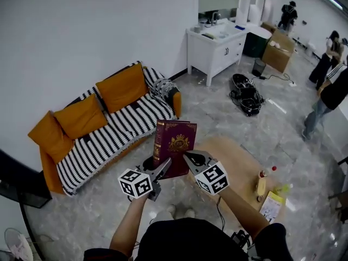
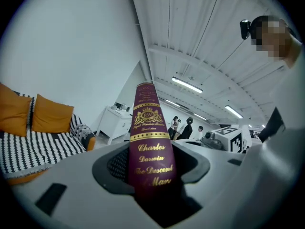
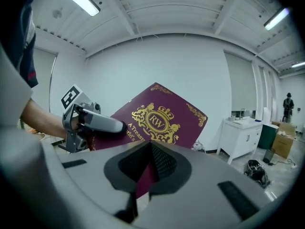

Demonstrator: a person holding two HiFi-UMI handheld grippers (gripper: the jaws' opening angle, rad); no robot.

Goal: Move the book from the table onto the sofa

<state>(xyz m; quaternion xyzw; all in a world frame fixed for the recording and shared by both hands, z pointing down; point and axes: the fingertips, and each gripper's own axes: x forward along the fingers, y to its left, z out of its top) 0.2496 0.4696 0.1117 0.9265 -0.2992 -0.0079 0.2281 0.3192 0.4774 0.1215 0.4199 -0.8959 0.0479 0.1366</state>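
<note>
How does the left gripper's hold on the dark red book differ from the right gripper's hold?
The left gripper clamps the dark red, gold-printed hardcover book across its thick spine, jaws well apart; the right gripper pinches a thin edge, jaws almost together. Both grip its lower part and hold it upright.

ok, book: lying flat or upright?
Upright, off the table: the book stands on end, spine vertical in the left gripper, while the right gripper pinches its edge.
</note>
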